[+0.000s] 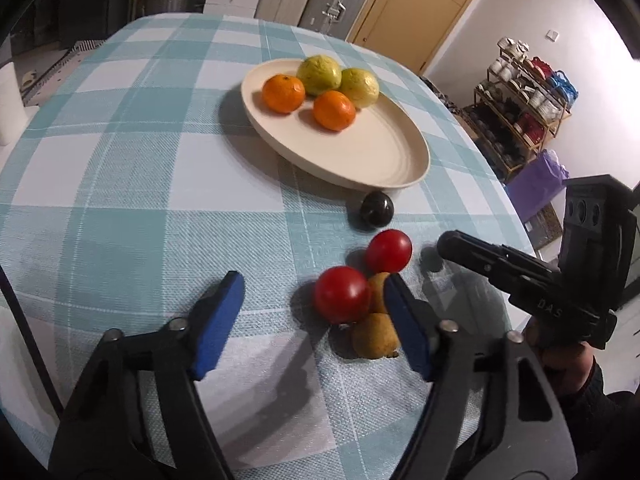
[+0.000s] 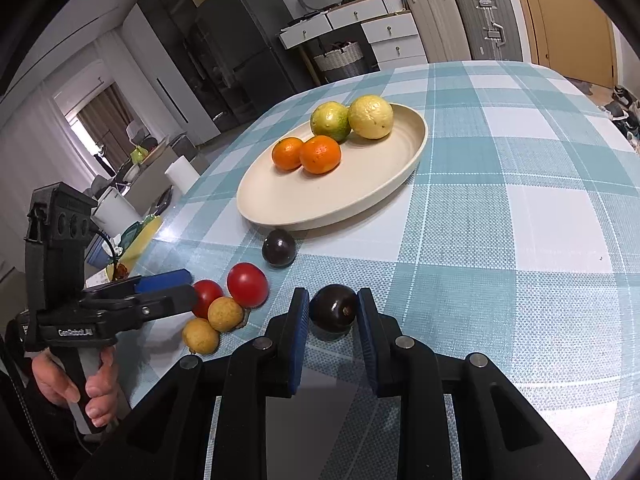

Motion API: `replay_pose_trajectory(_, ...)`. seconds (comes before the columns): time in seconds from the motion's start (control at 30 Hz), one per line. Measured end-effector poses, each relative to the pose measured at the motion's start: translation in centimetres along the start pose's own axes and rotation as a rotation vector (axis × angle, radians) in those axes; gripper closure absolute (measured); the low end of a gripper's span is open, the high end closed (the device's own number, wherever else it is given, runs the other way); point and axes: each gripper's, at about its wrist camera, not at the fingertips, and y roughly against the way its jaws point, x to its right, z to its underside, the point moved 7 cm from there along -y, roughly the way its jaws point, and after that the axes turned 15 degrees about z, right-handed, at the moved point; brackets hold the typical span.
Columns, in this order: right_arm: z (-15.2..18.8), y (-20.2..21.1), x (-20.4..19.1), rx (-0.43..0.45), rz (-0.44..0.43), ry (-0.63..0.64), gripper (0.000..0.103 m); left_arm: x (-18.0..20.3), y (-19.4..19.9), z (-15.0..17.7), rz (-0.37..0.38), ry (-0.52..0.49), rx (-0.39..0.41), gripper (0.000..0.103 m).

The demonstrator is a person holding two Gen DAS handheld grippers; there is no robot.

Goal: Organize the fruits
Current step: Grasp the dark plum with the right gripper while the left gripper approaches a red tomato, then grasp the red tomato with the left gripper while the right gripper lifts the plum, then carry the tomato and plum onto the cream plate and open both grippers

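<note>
A cream oval plate (image 1: 372, 160) (image 2: 280, 204) holds two oranges (image 1: 283, 93) (image 2: 320, 154) and two yellow-green guavas (image 1: 320, 74) (image 2: 370, 116). On the checked cloth lie two red tomatoes (image 1: 342, 294) (image 2: 247, 284), two small yellow-brown fruits (image 1: 374, 336) (image 2: 225, 314) and a dark plum (image 1: 376, 209) (image 2: 279, 248). My left gripper (image 1: 314, 308) is open, its right pad beside the tomatoes and yellow fruits. My right gripper (image 2: 333, 312) is shut on a second dark plum (image 2: 334, 308); in the left wrist view only its black body (image 1: 520, 276) shows.
The table (image 2: 520, 208) has a teal and white checked cloth; its edge runs close by the loose fruit on the left in the right wrist view. Suitcases (image 2: 480, 20), drawers and a shelf (image 1: 520, 96) stand beyond the table.
</note>
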Motion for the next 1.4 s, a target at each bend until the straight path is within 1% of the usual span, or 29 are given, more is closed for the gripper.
replay_pose_trajectory(0.07, 0.0, 0.0, 0.0, 0.000, -0.004, -0.001, 0.078, 0.2, -0.2, 0.0, -0.007, -0.011, -0.013, 0.042)
replay_pose_trajectory(0.1, 0.0, 0.0, 0.1, 0.000, -0.006, -0.004, 0.078, 0.3, -0.3, 0.1, -0.001, -0.016, -0.018, 0.049)
replay_pose_trajectory(0.13, 0.0, 0.0, 0.1, 0.000, -0.008, -0.006, 0.078, 0.5, -0.4, 0.1, 0.010, -0.018, -0.025, 0.055)
replay_pose_trajectory(0.17, 0.0, 0.0, 0.1, -0.001, -0.010, -0.009, 0.078, 0.6, -0.4, 0.1, 0.025, -0.016, -0.026, 0.059)
replay_pose_trajectory(0.23, 0.0, 0.0, 0.2, -0.002, -0.012, -0.012, 0.078, 0.9, -0.5, 0.1, 0.052, -0.014, -0.033, 0.072)
replay_pose_trajectory(0.27, 0.0, 0.0, 0.1, -0.002, -0.013, -0.013, 0.078, 1.1, -0.5, 0.1, 0.061, -0.017, -0.036, 0.075)
replay_pose_trajectory(0.37, 0.0, 0.0, 0.1, -0.001, -0.013, -0.009, 0.078, 1.6, -0.6, 0.2, 0.054, -0.040, -0.043, 0.076)
replay_pose_trajectory(0.5, 0.0, 0.0, 0.1, 0.001, -0.014, -0.010, 0.078, 1.6, -0.5, 0.2, 0.052, -0.034, -0.042, 0.077)
replay_pose_trajectory(0.67, -0.1, 0.1, 0.0, 0.005, -0.015, -0.005, 0.078, 1.3, 0.2, -0.8, 0.054, -0.028, -0.016, 0.077)
replay_pose_trajectory(0.83, -0.6, 0.2, -0.2, 0.013, -0.017, 0.002, 0.078, 1.2, 1.3, -2.9, 0.065, -0.035, 0.026, 0.077)
replay_pose_trajectory(1.03, -2.9, 0.9, 0.0, 0.058, -0.057, -0.027, 0.078, 1.9, 1.7, -6.3, 0.081, -0.070, 0.062, 0.077)
replay_pose_trajectory(1.2, -5.0, 0.8, -0.1, 0.082, -0.062, -0.020, 0.078, 2.7, 1.0, -9.1, 0.102, -0.089, 0.078, 0.077)
replay_pose_trajectory(1.4, -7.0, -0.1, 0.0, 0.093, -0.069, -0.019, 0.078, 4.0, -1.1, -11.9, 0.120, -0.111, 0.073, 0.077)
